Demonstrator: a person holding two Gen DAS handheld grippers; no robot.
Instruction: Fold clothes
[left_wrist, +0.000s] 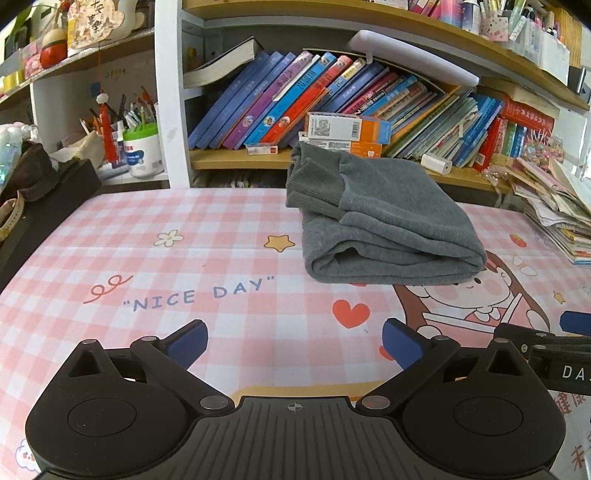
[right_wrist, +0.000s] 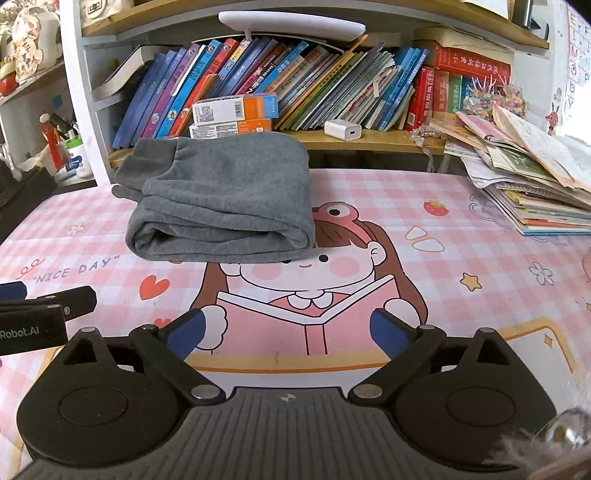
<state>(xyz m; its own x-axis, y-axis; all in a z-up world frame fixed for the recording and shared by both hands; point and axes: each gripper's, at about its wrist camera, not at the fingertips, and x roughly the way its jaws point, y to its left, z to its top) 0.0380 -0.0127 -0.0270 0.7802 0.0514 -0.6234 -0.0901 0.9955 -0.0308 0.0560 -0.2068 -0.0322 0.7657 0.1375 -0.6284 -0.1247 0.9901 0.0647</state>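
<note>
Grey sweatpants (left_wrist: 384, 218) lie folded in a compact stack on the desk (left_wrist: 147, 266), at 1 o'clock from the left tool (left_wrist: 295, 341). Left tool and right tool (right_wrist: 288, 332) both released, empty, well apart from the stack. Fold judged complete; next: only withdraw or square up edges.

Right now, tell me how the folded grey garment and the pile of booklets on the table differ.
The grey garment is one soft, plain-coloured piece folded into a compact bundle; the booklet pile is many stiff, multicoloured pieces stacked untidily, the top one lying open. The garment sits mid-table, the pile at the right edge. Both rest on the pink checked tablecloth.
</note>
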